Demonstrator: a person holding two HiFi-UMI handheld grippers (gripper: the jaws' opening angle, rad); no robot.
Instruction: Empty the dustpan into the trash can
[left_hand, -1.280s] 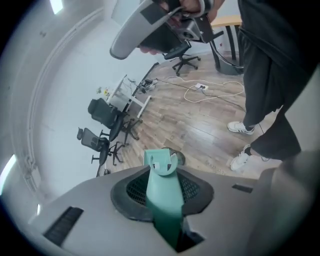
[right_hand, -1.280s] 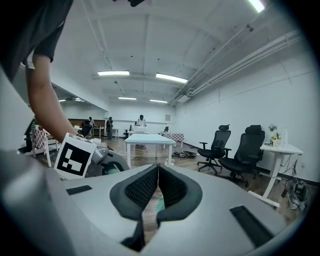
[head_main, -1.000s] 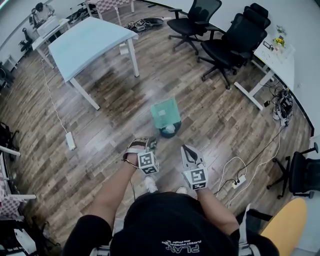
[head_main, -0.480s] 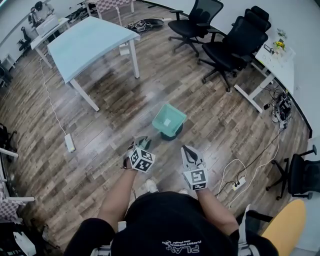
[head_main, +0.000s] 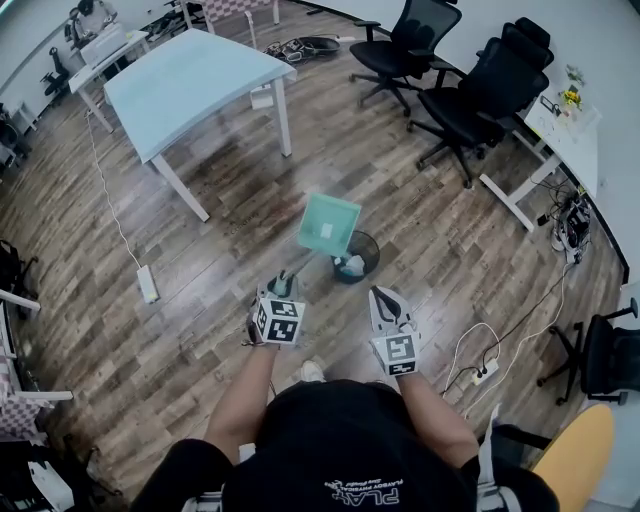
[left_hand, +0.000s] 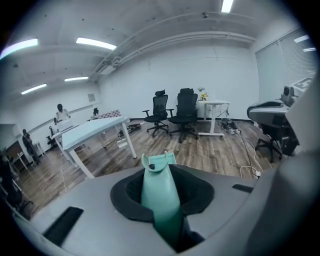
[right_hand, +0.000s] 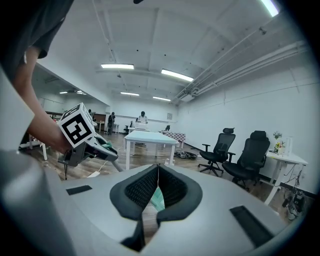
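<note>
Pale blue table (head_main: 190, 80) far left, black office chairs (head_main: 470, 90) far right. Black trash can (head_main: 369, 250) on wood floor (head_main: 230, 210), centre, white scraps inside. Teal dustpan (head_main: 328, 224) raised, tilted, just left of can's far rim. Left gripper (head_main: 283, 283) clamps its handle. Right gripper (head_main: 384, 297) near right, jaws pinched together, empty.

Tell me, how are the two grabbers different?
The left gripper grips the green dustpan by its handle; the right gripper holds nothing. The left gripper's jaws are parted by that handle; the right gripper's jaws are pressed together. Both carry a black-and-white marker cube.
</note>
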